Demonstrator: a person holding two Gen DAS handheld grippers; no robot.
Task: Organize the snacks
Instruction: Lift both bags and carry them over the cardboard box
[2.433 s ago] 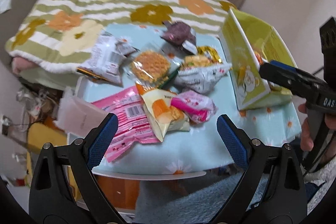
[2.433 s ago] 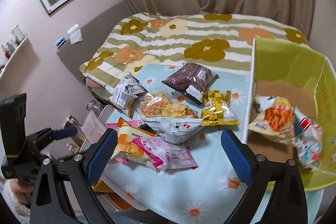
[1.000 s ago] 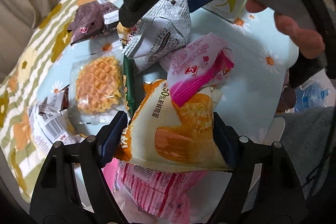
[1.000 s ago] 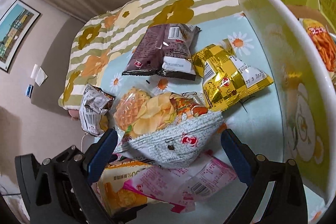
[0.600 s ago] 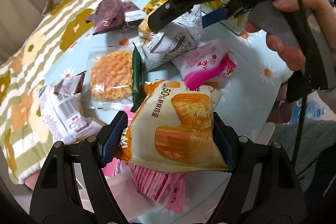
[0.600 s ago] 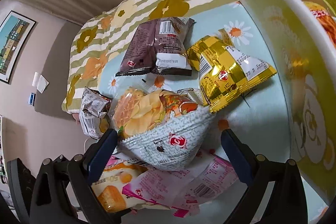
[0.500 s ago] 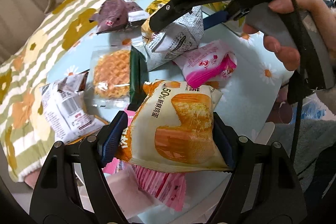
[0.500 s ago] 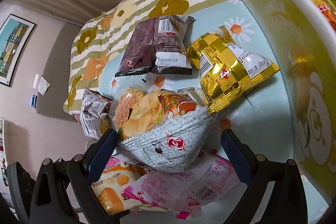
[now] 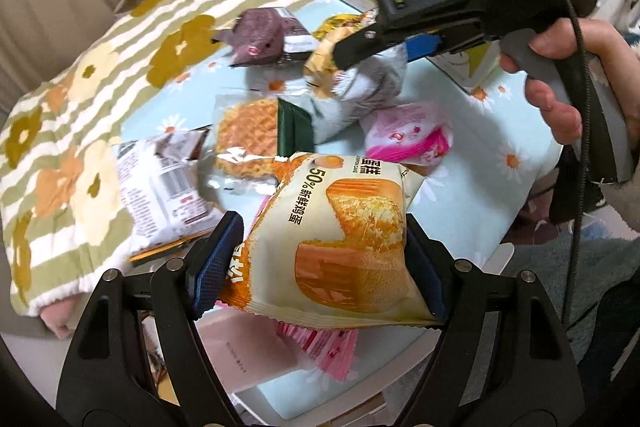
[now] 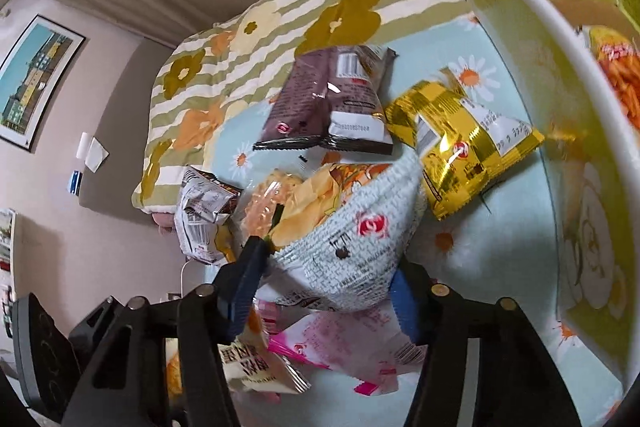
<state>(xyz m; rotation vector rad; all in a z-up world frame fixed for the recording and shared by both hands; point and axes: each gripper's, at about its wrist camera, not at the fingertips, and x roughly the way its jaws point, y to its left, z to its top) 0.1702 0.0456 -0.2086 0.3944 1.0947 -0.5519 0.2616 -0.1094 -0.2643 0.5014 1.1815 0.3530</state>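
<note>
The left gripper is clamping a cake packet between its blue pads, holding it above the near edge of the daisy tablecloth. The right gripper is squeezing a white printed snack bag, its jaws drawn in close against the bag's sides; the bag looks slightly raised, though blur makes that uncertain. Beyond it are lying a brown packet and a gold packet, touching each other. A waffle packet and a pink packet are resting on the cloth. The green box is standing at the right.
</note>
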